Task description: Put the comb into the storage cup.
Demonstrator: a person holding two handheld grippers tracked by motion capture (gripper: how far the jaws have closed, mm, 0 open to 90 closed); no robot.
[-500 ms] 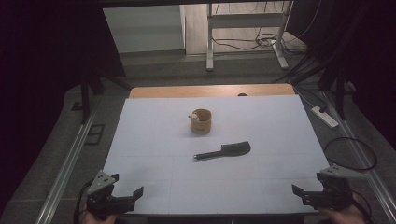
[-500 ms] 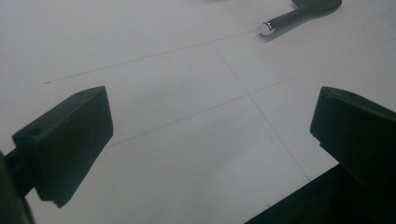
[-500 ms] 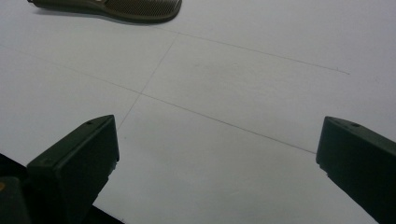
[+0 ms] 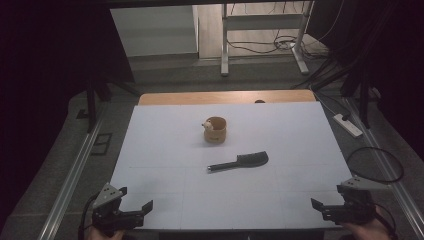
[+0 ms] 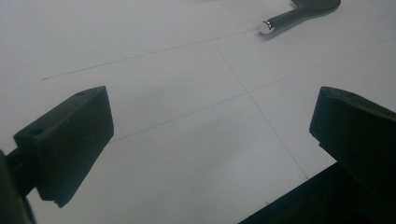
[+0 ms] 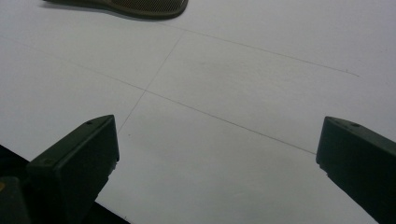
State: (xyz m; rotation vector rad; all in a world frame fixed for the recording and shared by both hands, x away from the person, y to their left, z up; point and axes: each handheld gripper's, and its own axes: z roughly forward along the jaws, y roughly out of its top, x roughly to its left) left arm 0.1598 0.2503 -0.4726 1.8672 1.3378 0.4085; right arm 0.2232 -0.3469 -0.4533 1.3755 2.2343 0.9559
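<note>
Two claws, left claw (image 4: 131,214) and right claw (image 4: 330,210), rest at the tabletop's (image 4: 165,150) near corners as half a second earlier, jaws spread, empty; brush (image 4: 240,161) lies mid-tabletop, cup (image 4: 215,129) just beyond; judged: work not begun.

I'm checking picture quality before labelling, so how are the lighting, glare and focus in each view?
High view: dim overall, surroundings nearly black, the white table evenly lit and the black brush sharp enough. Left gripper view: the near jaws are soft, and a small glint sits on the brush's metal handle tip. Right gripper view: flat grey light, no glare, jaws slightly blurred.
</note>
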